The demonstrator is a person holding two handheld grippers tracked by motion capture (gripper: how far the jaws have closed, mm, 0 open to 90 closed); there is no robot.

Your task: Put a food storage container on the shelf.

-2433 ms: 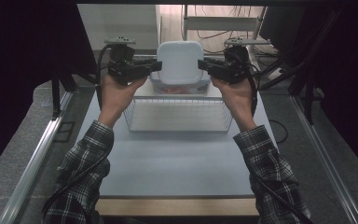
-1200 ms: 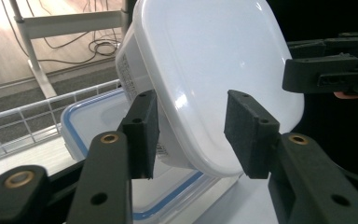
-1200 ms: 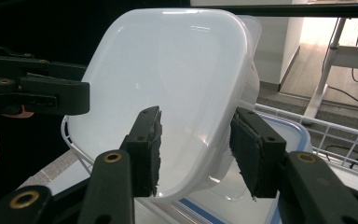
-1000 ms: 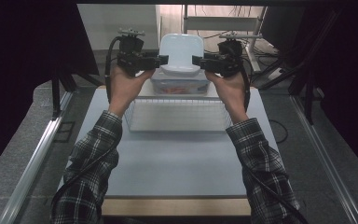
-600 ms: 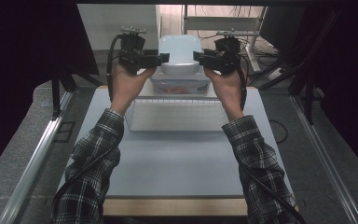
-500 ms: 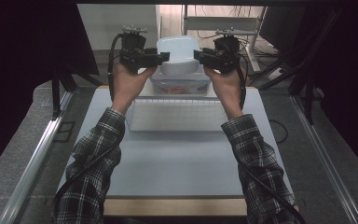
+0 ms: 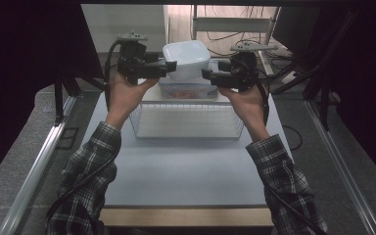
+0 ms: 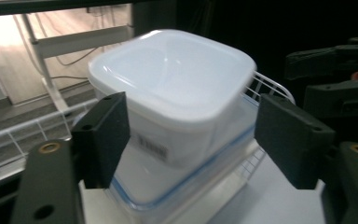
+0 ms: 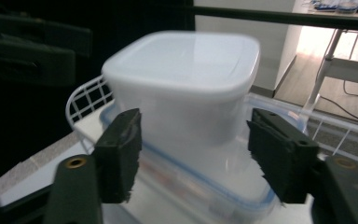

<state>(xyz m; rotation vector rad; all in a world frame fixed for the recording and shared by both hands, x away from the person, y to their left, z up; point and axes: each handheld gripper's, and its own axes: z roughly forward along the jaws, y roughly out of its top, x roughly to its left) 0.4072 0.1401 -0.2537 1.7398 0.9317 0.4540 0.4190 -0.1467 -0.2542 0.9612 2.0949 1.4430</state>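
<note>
Standing at the far end of the bench [image 7: 186, 171], a white tub [image 7: 186, 59] rests on a flatter clear box [image 7: 186, 91] with a blue-edged lid, just beyond a wire basket [image 7: 188, 121]. The left tool [image 7: 170, 67] and right tool [image 7: 206, 75] flank the tub from left and right. Both tools' jaws have just been opening and stand apart, the tub's corners between them, pads clear of its walls.

Wire basket [image 7: 186, 122] on grey table [image 7: 176, 171], desk w/ cables [image 7: 235, 24] behind.
</note>
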